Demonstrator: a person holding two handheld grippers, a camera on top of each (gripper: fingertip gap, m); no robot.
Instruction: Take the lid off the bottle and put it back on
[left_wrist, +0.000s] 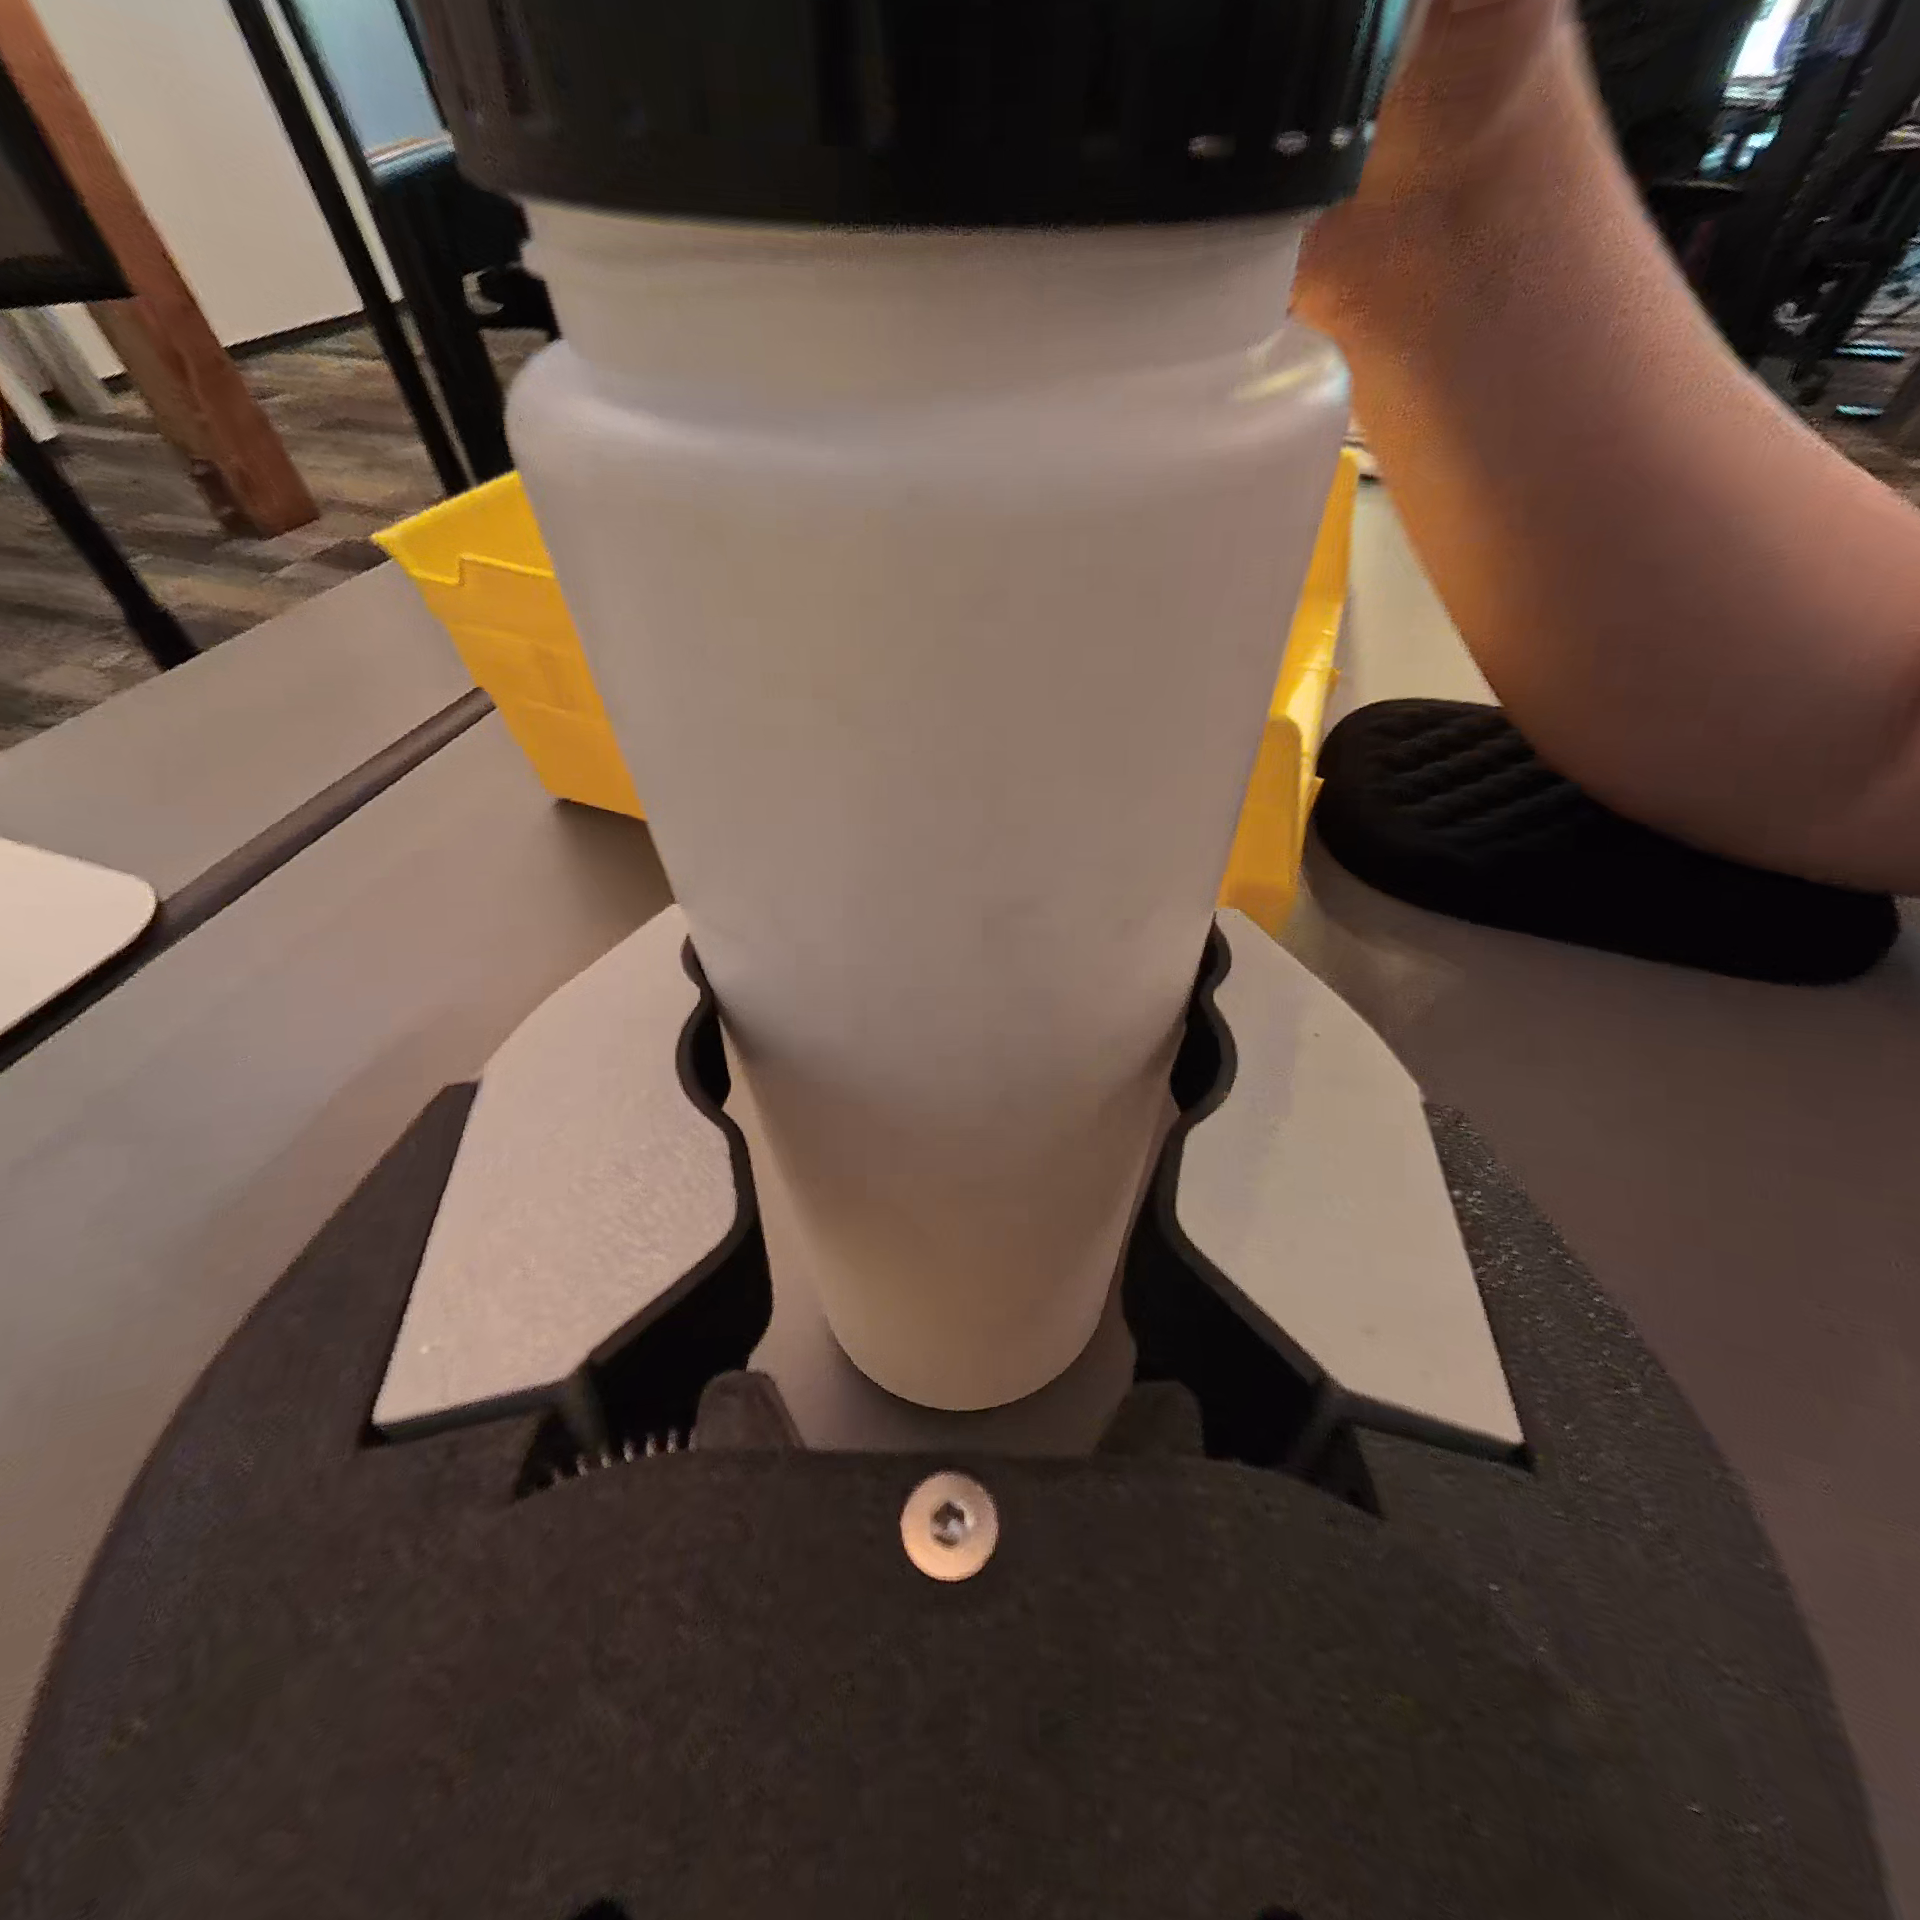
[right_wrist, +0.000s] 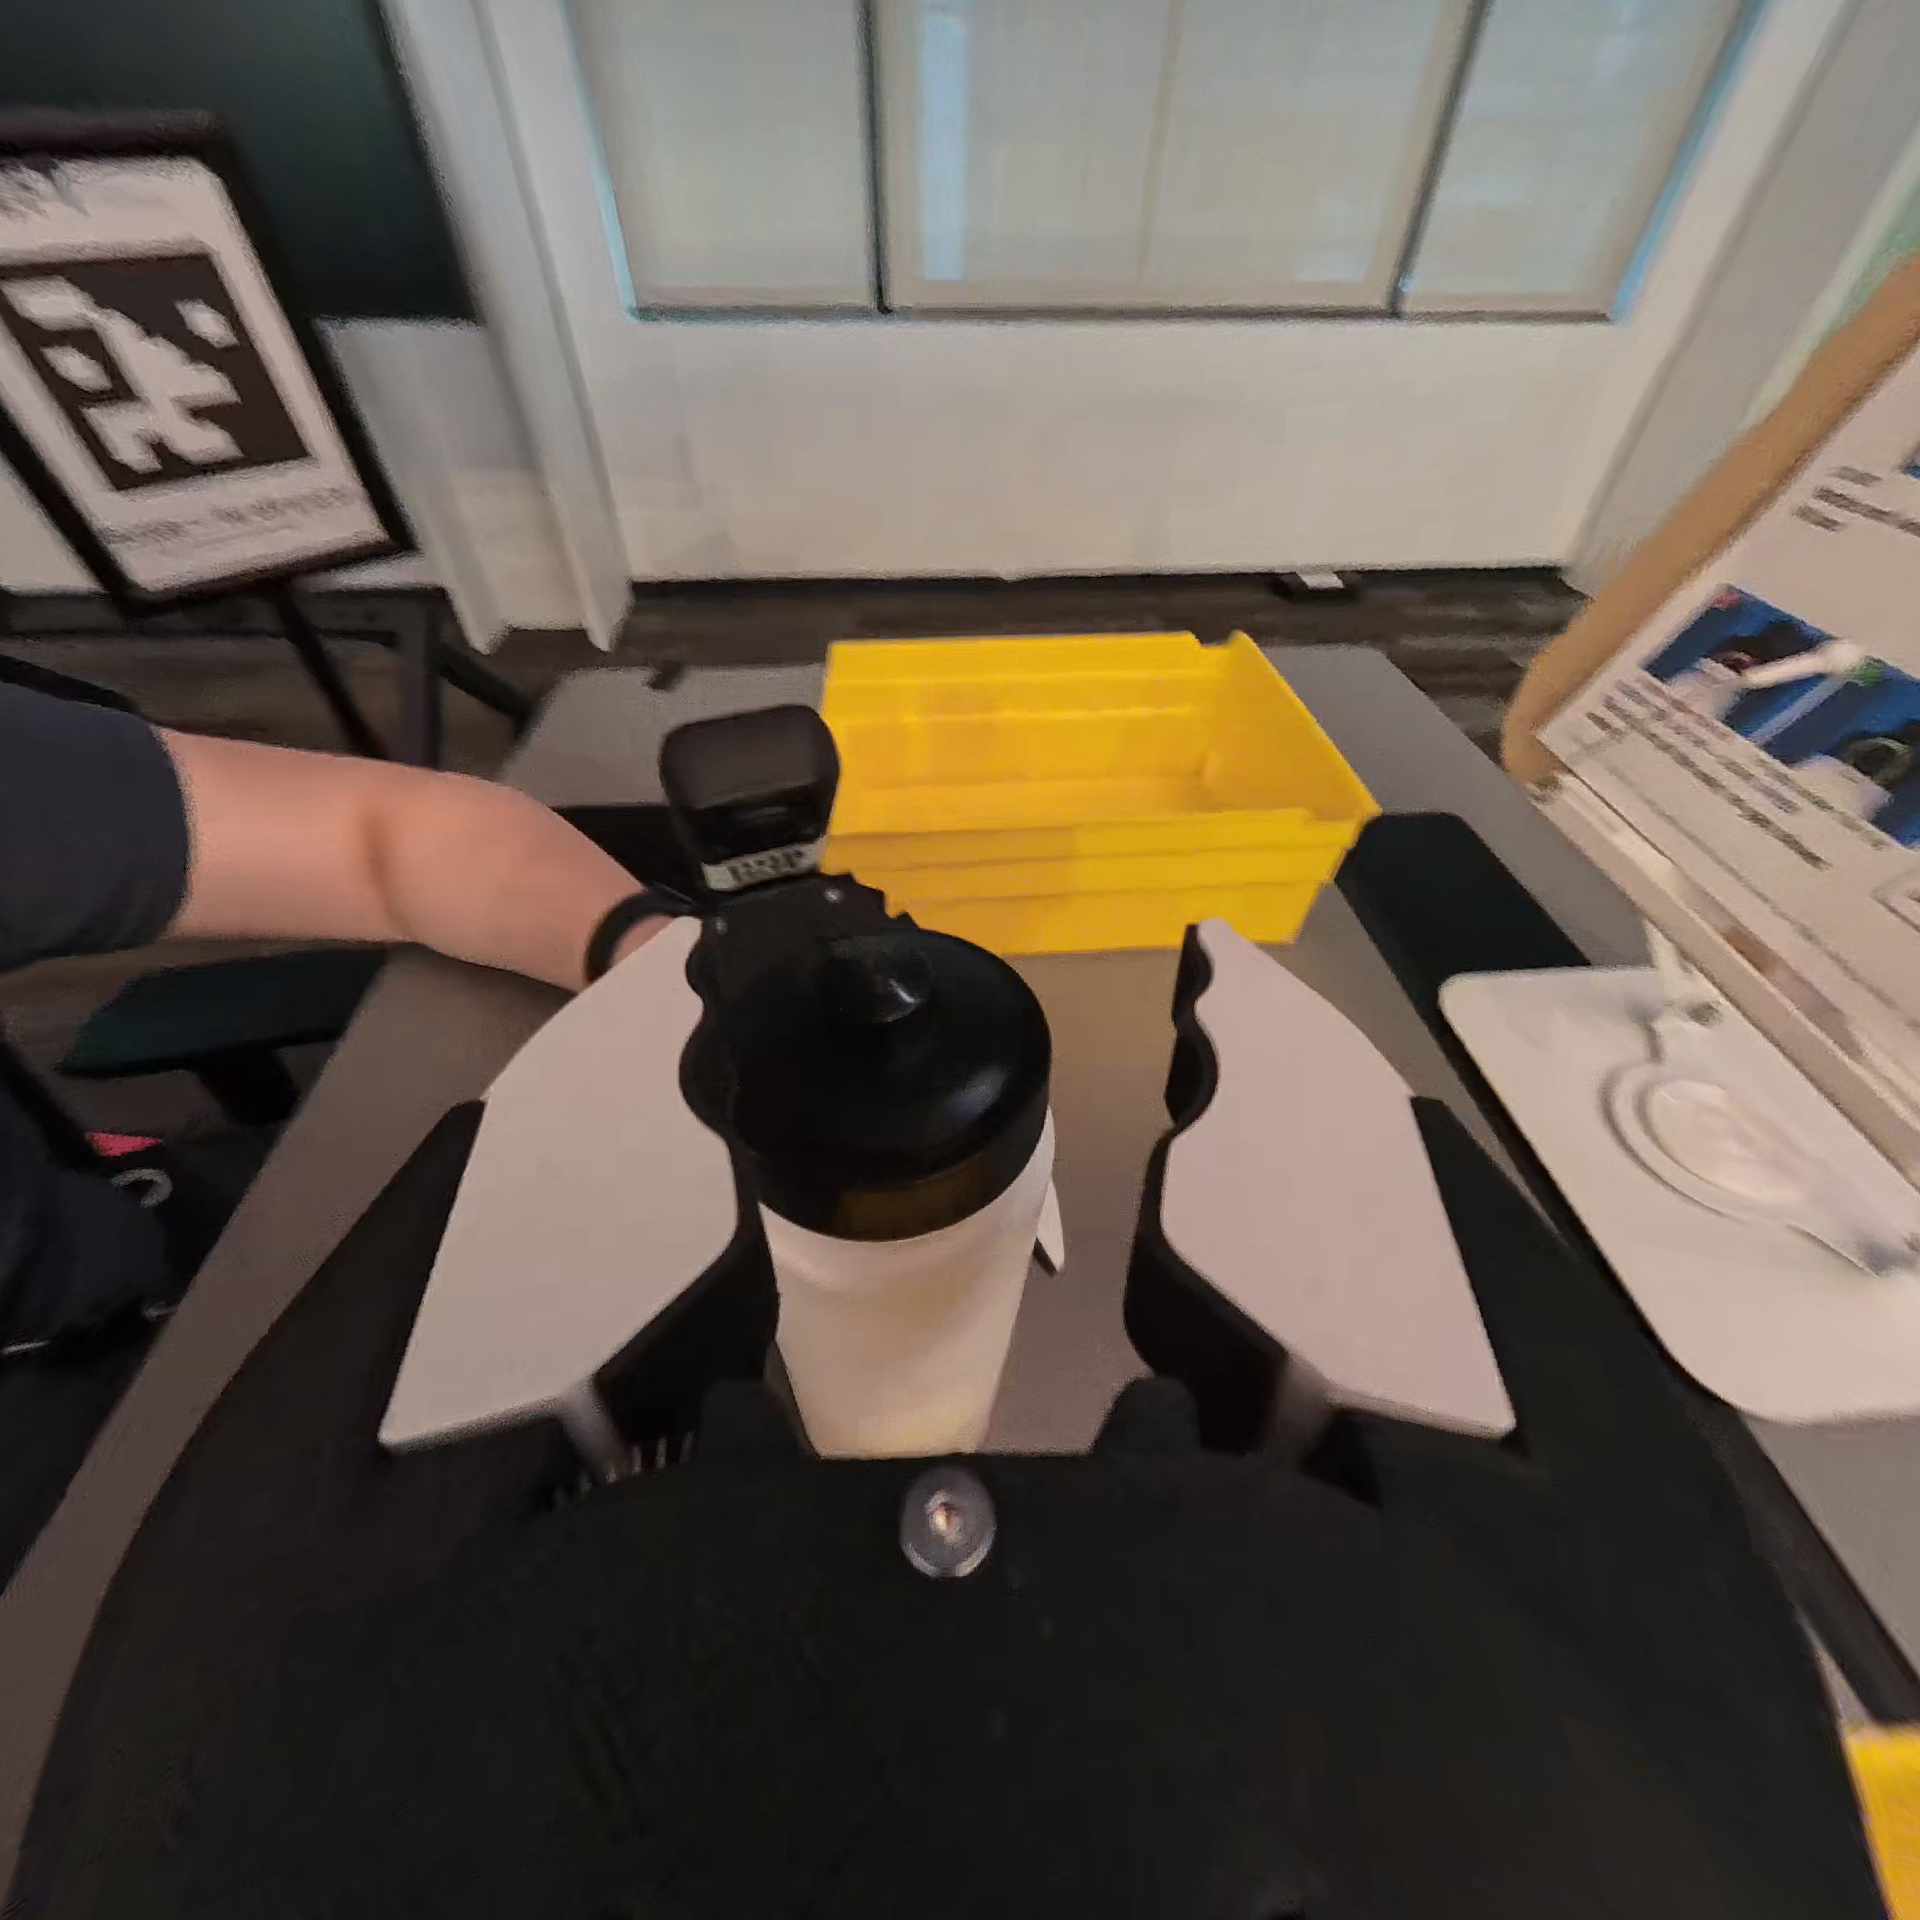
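A white translucent bottle (left_wrist: 935, 675) with a black screw lid (left_wrist: 914, 104) stands upright on the grey table (left_wrist: 260, 1039). My left gripper (left_wrist: 951, 956) is shut on the bottle's lower body, one finger on each side. In the right wrist view I look down on the lid (right_wrist: 894, 1081) and the bottle (right_wrist: 894, 1320). My right gripper (right_wrist: 945, 945) is open around the lid. Its left finger (right_wrist: 582, 1143) is at the lid's edge. Its right finger (right_wrist: 1299, 1164) stands clear of the lid. The left gripper's body with its camera (right_wrist: 748, 790) shows just beyond the lid.
A yellow bin (right_wrist: 1091, 790) sits on the table behind the bottle, also in the left wrist view (left_wrist: 499, 623). A black pad (left_wrist: 1558, 831) lies to the right under a person's forearm (left_wrist: 1610, 468). A white stand base (right_wrist: 1662, 1195) and a poster board (right_wrist: 1766, 675) stand at the right.
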